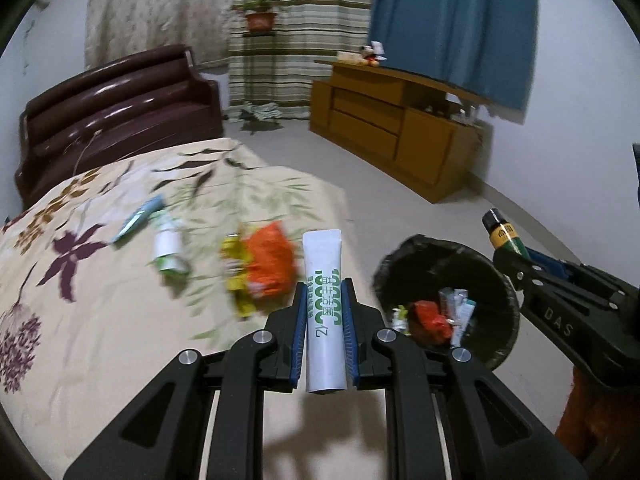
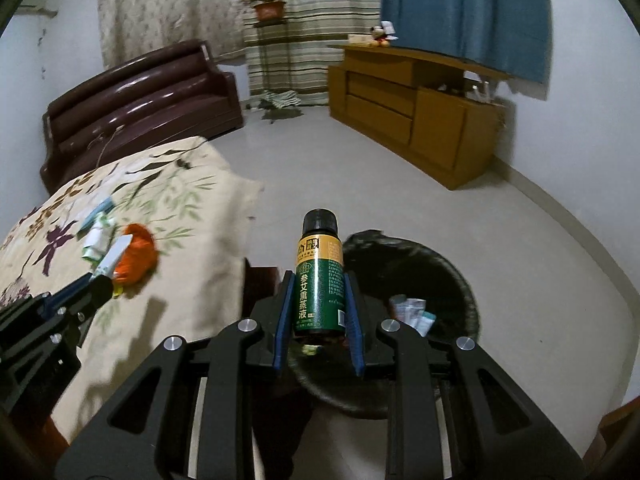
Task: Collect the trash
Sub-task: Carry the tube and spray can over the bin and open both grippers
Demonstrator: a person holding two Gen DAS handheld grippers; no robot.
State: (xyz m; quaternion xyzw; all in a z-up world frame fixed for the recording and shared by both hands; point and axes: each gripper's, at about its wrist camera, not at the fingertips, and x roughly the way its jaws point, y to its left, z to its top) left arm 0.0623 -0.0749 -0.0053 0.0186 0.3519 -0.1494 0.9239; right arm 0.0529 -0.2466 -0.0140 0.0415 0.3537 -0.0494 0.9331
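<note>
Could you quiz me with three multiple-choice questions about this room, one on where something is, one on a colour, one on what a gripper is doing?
1. Where is the black trash bin?
A. on the bed
B. on the floor beside the bed
C. on the wooden cabinet

2. What colour is the cap of the bottle?
A. black
B. white
C. red

3. What is the left gripper doing?
A. standing open with nothing in it
B. clamped on a white tube
C. clamped on an orange wrapper

Answers:
1 B: the bin stands on the pale floor at the edge of the bed.
2 A: the green-labelled bottle has a black cap.
3 B: the white tube sits between its blue pads; the orange wrapper lies on the bed.
</note>
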